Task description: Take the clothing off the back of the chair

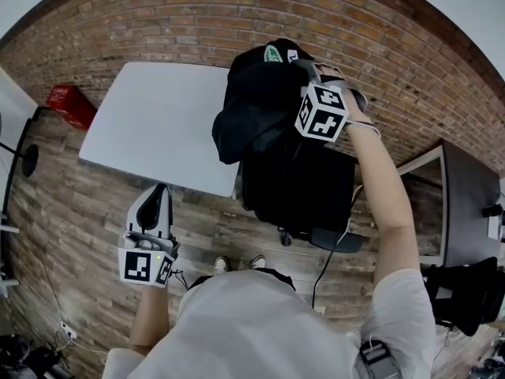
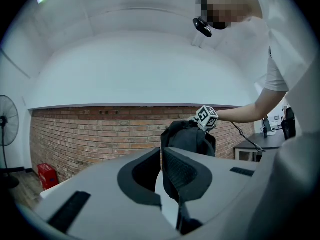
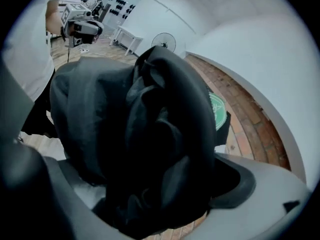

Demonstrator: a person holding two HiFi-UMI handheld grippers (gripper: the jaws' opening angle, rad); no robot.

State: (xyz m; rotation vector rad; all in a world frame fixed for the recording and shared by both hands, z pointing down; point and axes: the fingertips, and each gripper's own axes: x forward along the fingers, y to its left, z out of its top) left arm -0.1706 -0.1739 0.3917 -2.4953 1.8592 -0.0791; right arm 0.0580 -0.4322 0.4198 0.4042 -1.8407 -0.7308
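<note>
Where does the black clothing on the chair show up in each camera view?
Head view: black clothing at top centre, bunched on the back of the chair.
Left gripper view: just right of centre, well beyond the jaws.
Right gripper view: fills the middle, between the wide-apart jaws.
Shared landmark: the brick wall behind it.

Quick head count from the head view: one white rectangular table at 10 o'clock, one black office chair dead centre, one black bundle of clothing at 12, one red plastic crate at 9. Two grey handheld grippers: left gripper at 7, right gripper at 1.
</note>
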